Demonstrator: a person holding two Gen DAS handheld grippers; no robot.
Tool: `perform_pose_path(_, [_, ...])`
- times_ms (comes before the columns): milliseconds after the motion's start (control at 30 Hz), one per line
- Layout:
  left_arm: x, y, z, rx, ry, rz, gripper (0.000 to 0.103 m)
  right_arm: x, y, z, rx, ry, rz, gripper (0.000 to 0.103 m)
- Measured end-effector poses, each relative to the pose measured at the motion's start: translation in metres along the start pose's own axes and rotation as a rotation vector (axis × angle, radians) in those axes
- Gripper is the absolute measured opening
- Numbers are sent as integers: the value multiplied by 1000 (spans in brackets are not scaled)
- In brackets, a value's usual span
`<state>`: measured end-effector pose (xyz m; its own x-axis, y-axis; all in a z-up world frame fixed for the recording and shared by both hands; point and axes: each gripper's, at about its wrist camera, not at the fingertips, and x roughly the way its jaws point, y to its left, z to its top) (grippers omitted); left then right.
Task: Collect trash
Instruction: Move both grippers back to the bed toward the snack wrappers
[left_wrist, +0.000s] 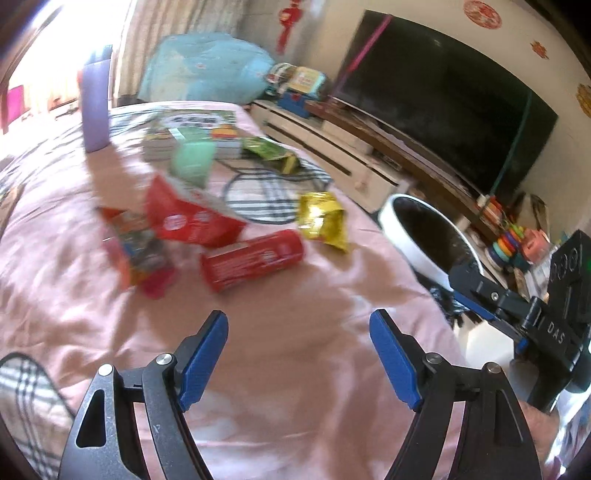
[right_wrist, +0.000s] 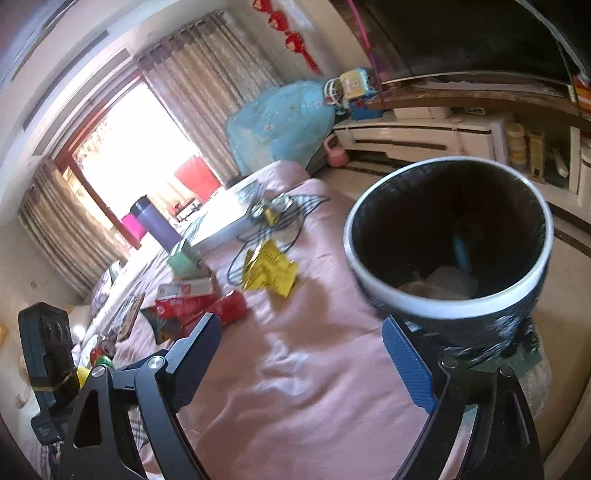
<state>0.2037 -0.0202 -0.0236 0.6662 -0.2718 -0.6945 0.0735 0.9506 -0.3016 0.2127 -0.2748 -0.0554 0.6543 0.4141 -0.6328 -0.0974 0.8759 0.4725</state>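
Lying scattered on the pink bed cover (left_wrist: 303, 332), the trash is not yet in hand: a red can (left_wrist: 253, 260) on its side, a gold wrapper (left_wrist: 323, 219) just beyond it toward the bed's edge, a red packet (left_wrist: 192, 218) and a multicoloured wrapper (left_wrist: 138, 251) farther left, and a green wrapper (left_wrist: 271, 153) up by the books (left_wrist: 192, 129). The bin (right_wrist: 448, 240), white-rimmed with a dark liner, stands off the bed's edge, with some pale refuse already at its bottom.

Both sets of tongs stand apart with nothing between the pads: the left tongs (left_wrist: 298, 350) hover over bare cover short of the can, and the right tongs (right_wrist: 301, 354) sit beside the bin, their right pad close under its wall.

By my reading, this is the stretch between pieces, with one drop likely made and the next pickup to begin. The can looks the nearest target for the left tongs; it is round and may roll, so the pads should straddle its body across the width before closing.
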Motion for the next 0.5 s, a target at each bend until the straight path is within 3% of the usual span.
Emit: perform_pose_path(500, [-26,40,-7,-111,-7,59,79,39,43,-8,-83,62,-1,90])
